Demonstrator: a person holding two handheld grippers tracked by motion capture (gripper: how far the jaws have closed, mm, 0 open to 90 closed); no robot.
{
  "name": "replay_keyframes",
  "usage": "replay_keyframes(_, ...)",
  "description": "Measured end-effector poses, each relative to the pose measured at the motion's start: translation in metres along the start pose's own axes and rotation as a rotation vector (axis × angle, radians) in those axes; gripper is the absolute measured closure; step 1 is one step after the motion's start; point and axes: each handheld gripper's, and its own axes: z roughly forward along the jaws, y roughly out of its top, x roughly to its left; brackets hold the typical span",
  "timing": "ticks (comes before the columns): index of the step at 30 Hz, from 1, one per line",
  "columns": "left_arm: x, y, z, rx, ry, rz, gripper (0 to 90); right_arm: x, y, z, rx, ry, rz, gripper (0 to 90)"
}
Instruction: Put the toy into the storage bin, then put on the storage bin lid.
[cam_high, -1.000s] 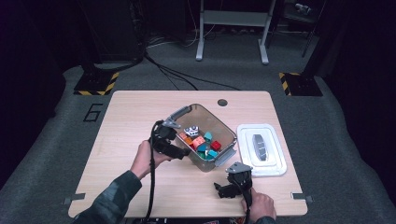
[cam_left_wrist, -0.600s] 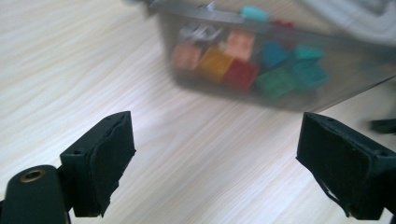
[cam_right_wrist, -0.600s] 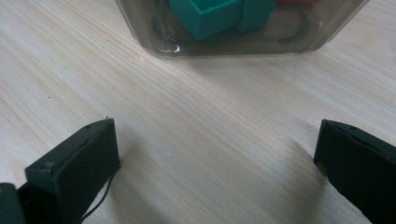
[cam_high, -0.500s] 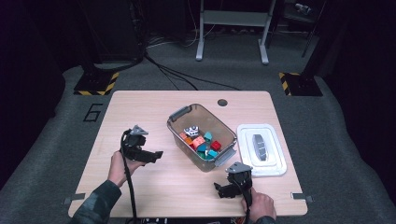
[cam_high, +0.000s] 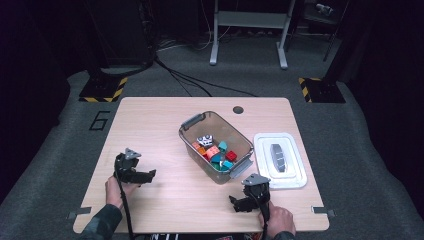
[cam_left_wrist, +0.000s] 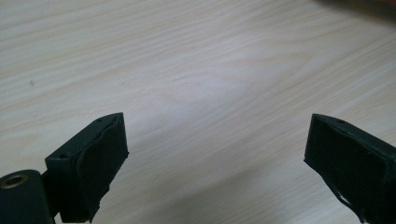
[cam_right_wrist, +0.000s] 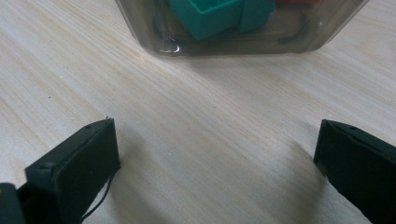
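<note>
Now both hand-held grippers, left hand-held gripper (cam_high: 148, 175) and right hand-held gripper (cam_high: 233, 202), rest wide open and empty on the pale wooden table (cam_high: 155, 125), leaving the clear plastic bin (cam_high: 192, 122) of coloured blocks ready for its white lid (cam_high: 295, 175).

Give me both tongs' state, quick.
Left tongs: open, empty, jaws just opened wider over bare table.
Right tongs: open, empty, facing the bin.

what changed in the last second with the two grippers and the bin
The left gripper came away from the rim of the clear plastic bin of coloured blocks, swinging left and down toward the person, low over the bare light wooden table. Its jaws have just been opening, with nothing between them. The right gripper, the bin and the white lid stayed put.
</note>
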Motion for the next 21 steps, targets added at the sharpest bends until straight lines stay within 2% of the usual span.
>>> replay_keyframes(3, 0.007, -0.011, 0.005, 0.005, 0.008, -0.022, 5.9, 0.000, 0.000, 0.000, 0.000, 0.000, 0.000, 0.0)
replay_keyframes(5, 0.013, -0.016, 0.010, 0.033, 0.019, -0.019, 6.0, 0.000, 0.000, 0.000, 0.000, 0.000, 0.001, 0.0)
replay_keyframes(8, 0.018, -0.020, 0.015, 0.037, 0.026, -0.029, 5.8, 0.000, 0.000, 0.000, 0.000, 0.000, 0.001, 0.0)
replay_keyframes(11, 0.023, -0.025, 0.017, 0.007, 0.035, -0.047, 5.0, 0.000, 0.000, 0.000, 0.001, 0.000, 0.001, 0.0)
replay_keyframes(15, 0.026, -0.027, 0.020, -0.026, 0.026, -0.033, 2.2, 0.000, 0.000, 0.000, 0.001, -0.001, 0.001, 0.0)
replay_keyframes(18, 0.029, -0.031, 0.021, -0.064, 0.003, -0.020, 0.0, 0.000, 0.000, 0.000, 0.002, -0.004, 0.005, 0.0)
replay_keyframes(21, 0.031, -0.031, 0.020, -0.062, -0.012, -0.007, 0.0, 0.000, 0.000, 0.000, 0.002, -0.004, 0.006, 0.0)
